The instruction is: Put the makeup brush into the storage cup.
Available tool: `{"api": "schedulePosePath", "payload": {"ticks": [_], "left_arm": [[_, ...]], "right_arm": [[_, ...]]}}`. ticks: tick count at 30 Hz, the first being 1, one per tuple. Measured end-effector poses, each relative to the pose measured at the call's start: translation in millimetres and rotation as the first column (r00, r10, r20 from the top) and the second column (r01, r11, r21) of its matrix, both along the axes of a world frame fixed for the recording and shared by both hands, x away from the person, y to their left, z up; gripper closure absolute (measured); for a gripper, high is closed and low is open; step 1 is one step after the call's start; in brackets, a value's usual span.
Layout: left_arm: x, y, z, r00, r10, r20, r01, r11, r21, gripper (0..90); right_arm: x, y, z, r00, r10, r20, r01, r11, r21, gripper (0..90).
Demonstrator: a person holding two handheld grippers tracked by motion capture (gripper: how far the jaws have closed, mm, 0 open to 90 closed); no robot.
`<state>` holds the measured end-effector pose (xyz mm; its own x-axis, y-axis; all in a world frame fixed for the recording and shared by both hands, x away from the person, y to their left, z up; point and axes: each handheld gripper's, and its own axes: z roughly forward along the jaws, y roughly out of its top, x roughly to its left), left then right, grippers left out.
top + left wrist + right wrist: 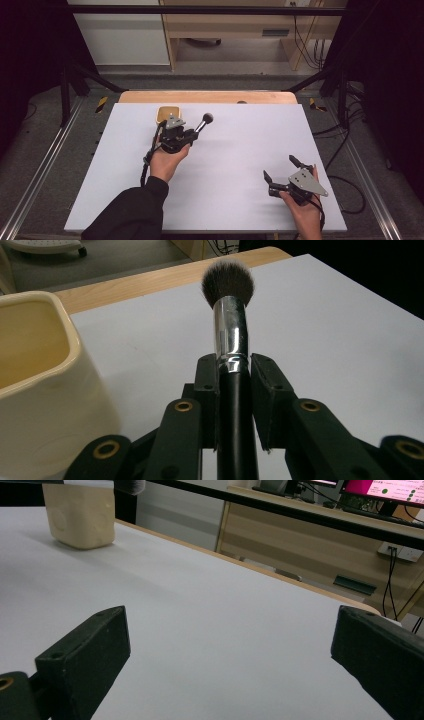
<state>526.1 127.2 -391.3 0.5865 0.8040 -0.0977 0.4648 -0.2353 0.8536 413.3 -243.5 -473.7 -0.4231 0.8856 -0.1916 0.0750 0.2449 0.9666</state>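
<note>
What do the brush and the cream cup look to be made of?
Brush: soft dark bristles, shiny metal ferrule showing reflections, glossy black handle, likely plastic or lacquered wood. Cream cup: probably glazed ceramic, judging by its thick rounded rim and smooth sheen.

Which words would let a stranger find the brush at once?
Start at the white table and go to its far edge, where a cream cup stands. Just right of it, the left gripper is shut on the brush: black handle, silver collar, dark rounded bristle head, the lone slender thing there.
</note>
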Motion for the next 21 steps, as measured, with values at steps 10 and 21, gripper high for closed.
{"api": "schedulePosePath", "payload": {"ticks": [10,21], "left_arm": [[-3.0,0.7,3.5,0.9999,-0.006,0.014,0.006,1.0000,-0.007,74.4],[-7.4,2.4,6.9,0.9993,-0.010,0.037,0.011,0.9998,-0.018,74.4]], "right_arm": [[0.1,0.5,-0.3,1.0000,0.002,-0.003,-0.002,1.000,0.000,2.5],[-0.2,1.4,0.0,1.0000,0.002,-0.002,-0.002,1.000,-0.004,2.6]]}}
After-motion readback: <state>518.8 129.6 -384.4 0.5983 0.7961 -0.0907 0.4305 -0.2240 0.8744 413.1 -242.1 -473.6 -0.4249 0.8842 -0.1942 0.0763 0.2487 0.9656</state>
